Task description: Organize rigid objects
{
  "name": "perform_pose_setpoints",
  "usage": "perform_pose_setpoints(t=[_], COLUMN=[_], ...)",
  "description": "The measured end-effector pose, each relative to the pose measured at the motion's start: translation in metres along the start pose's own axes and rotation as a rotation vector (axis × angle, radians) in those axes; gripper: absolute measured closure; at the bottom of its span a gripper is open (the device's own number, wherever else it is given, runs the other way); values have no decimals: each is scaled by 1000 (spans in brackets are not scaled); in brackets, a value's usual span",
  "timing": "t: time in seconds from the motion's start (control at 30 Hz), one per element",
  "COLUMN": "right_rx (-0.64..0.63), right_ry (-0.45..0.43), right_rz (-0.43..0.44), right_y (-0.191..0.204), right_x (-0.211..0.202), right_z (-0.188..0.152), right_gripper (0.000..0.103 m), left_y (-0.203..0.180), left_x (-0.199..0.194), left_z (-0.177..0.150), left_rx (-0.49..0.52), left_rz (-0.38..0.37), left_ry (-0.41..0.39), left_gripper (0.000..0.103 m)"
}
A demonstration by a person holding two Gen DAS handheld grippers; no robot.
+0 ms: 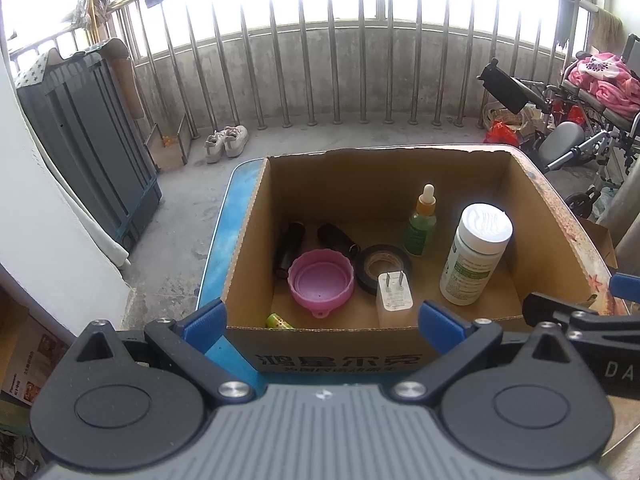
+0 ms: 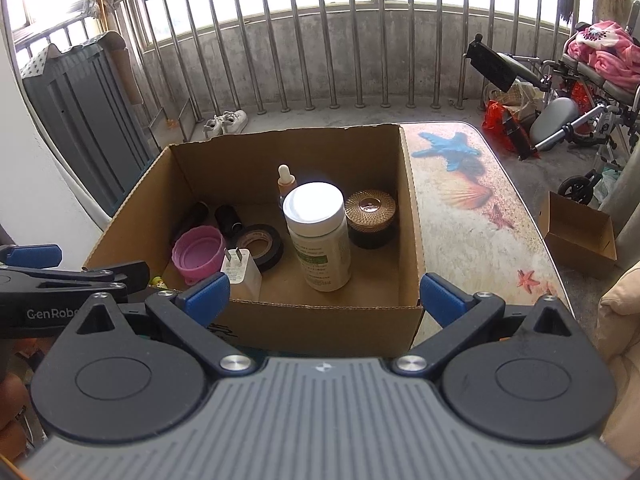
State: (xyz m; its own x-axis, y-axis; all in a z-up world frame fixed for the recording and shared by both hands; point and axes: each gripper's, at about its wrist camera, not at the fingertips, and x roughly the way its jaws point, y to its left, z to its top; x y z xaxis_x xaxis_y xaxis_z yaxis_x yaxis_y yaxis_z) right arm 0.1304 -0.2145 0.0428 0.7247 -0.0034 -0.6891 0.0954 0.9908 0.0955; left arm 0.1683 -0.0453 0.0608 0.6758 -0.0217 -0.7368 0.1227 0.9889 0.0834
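— Your left tool (image 1: 322,320) and right tool (image 2: 324,294): state?
— Both spread wide, gripping nothing, at the near wall of the cardboard box (image 2: 340,322) on your table (image 2: 472,200).
— Contents?
— White bottle (image 2: 318,236) upright, tape roll (image 1: 384,266), pink lid (image 1: 321,282), white charger (image 1: 394,300), all inside the box.
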Motion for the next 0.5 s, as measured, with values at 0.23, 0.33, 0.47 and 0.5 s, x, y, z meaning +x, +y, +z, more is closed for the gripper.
perform_pose_setpoints(t=[0.23,0.33,0.47,0.5], right_rx=[-6,-9,-14,-14], right_ry=[12,15,18,17], right_rz=[-8,-12,-14,-15], right_y=[-1,-1,1,1], right_x=[7,9,9,9], right_z=[4,4,4,4], right_gripper=[1,1,1,1], left_y=[2,1,2,2], left_x=[5,6,8,8], left_z=[1,1,1,1], left_rx=[4,5,8,8], left_rz=[-2,6,9,9], left_ry=[6,6,9,8], left_gripper=[1,1,2,2])
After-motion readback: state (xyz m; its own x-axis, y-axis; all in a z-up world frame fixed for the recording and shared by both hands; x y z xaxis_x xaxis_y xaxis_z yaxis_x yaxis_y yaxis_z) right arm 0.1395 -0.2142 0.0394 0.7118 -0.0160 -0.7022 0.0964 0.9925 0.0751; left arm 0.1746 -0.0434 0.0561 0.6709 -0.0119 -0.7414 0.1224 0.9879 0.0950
